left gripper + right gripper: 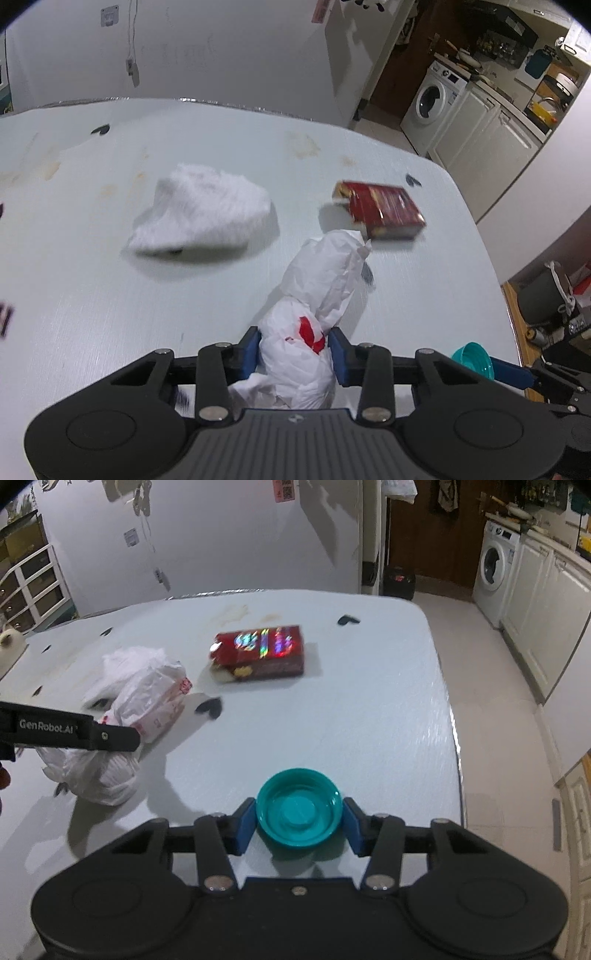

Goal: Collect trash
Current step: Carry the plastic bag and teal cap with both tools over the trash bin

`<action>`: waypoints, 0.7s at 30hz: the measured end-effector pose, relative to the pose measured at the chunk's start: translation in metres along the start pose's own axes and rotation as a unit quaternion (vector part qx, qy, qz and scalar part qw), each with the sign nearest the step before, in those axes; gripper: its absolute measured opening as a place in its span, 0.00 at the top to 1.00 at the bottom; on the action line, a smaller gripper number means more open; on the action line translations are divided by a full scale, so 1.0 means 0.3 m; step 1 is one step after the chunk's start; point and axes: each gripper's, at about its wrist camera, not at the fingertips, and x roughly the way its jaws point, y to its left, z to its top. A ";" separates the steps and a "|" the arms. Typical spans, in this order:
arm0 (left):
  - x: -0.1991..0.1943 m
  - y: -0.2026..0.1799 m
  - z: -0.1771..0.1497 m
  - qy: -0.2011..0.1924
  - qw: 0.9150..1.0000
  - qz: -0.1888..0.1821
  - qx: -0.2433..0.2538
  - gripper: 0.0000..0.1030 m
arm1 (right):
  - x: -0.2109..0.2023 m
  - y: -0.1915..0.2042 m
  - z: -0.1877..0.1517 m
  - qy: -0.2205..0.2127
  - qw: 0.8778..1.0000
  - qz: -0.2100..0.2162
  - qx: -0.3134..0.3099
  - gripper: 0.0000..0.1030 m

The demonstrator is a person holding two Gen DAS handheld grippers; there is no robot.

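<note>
Teal lid (299, 808) sat clamped between my right gripper (300, 825) pads above the table (369, 720), left gripper (294, 350) squeezed on the white plastic bag (317, 295); best, I judged, to hold both grips firm, carry slowly, skirting the red box (260, 653).

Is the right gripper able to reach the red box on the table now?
Probably not yet: the right gripper is shut on a teal lid. The path over the table to the red box looks free.
</note>
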 end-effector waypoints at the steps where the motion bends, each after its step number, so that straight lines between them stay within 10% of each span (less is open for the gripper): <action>1: -0.015 -0.001 -0.015 0.001 1.000 -0.001 0.000 0.61 | -0.013 0.003 -0.013 0.004 1.000 0.002 0.004 0.52; 21: -0.317 -0.094 -0.218 -0.022 0.999 -0.028 0.008 0.61 | -0.327 -0.011 -0.170 0.008 0.999 0.016 0.037 0.52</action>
